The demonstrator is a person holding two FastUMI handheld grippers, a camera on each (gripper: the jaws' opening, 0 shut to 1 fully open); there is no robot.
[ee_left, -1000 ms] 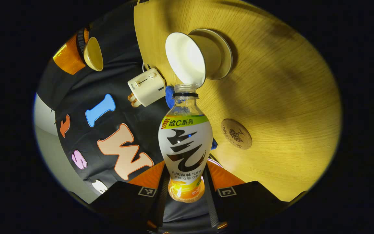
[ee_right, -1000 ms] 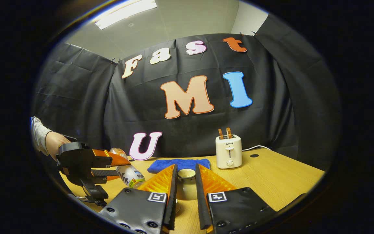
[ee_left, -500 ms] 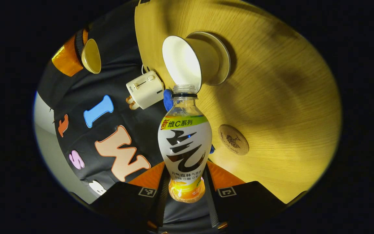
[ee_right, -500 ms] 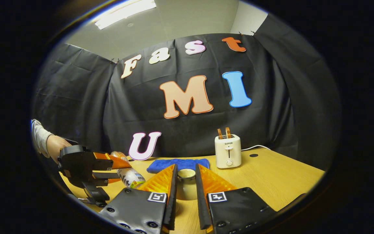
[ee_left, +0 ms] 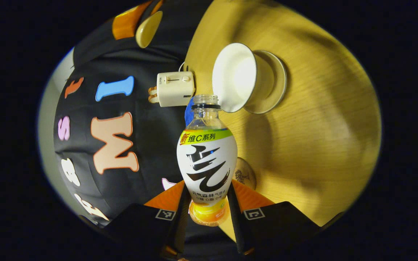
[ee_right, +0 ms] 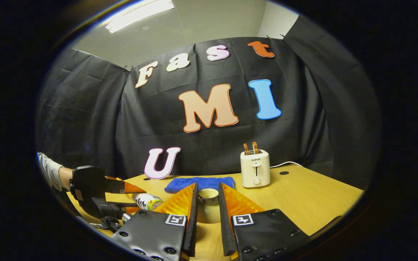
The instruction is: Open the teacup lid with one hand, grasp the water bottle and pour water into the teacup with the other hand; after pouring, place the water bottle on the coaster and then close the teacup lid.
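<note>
Wooden surface carries the white teacup, which sits open on its saucer at one o'clock from the bottle mouth in the left gripper view. Left claw clamps both fingers on the water bottle, uncapped neck beside the cup rim. A coaster peeks out at the bottle's four o'clock. Right claw, narrowly parted, grips the teacup lid aloft, a toaster at its two o'clock.

left gripper clamped and tipped sideways, right gripper clamped, level
</note>
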